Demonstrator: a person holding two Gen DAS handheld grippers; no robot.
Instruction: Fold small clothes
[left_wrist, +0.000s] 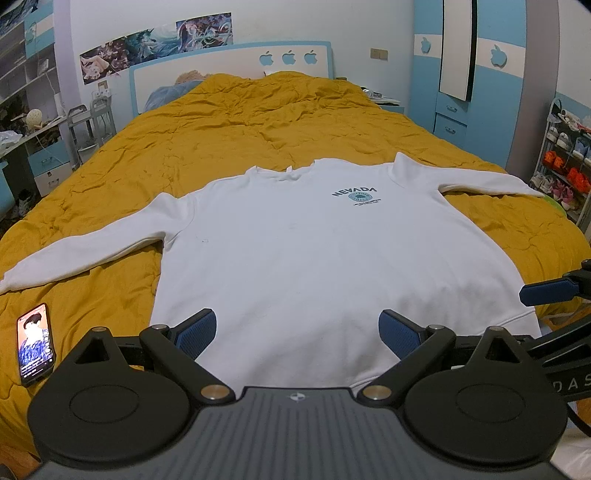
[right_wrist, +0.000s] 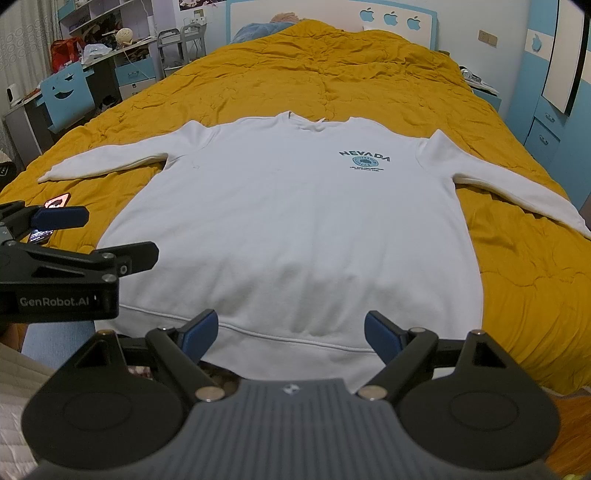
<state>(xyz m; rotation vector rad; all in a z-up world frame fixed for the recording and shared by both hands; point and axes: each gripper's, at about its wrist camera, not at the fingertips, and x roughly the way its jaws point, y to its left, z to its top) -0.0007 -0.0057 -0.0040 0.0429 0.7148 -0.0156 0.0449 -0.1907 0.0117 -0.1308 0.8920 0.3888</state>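
Note:
A white long-sleeved sweatshirt (left_wrist: 295, 251) with a dark "NEVADA" print lies flat, front up, on the bed, both sleeves spread out to the sides. It also shows in the right wrist view (right_wrist: 295, 221). My left gripper (left_wrist: 297, 334) is open and empty, hovering over the hem. My right gripper (right_wrist: 291, 334) is open and empty, just short of the hem (right_wrist: 295, 338). The left gripper appears at the left edge of the right wrist view (right_wrist: 70, 236), and the right gripper's blue pad at the right edge of the left wrist view (left_wrist: 546, 291).
A mustard-yellow quilt (left_wrist: 258, 125) covers the bed. A phone (left_wrist: 35, 343) with a lit screen lies on the quilt left of the sweatshirt. A desk and shelves (right_wrist: 92, 62) stand to the left, a blue wardrobe (left_wrist: 480, 92) and a shoe rack (left_wrist: 561, 166) to the right.

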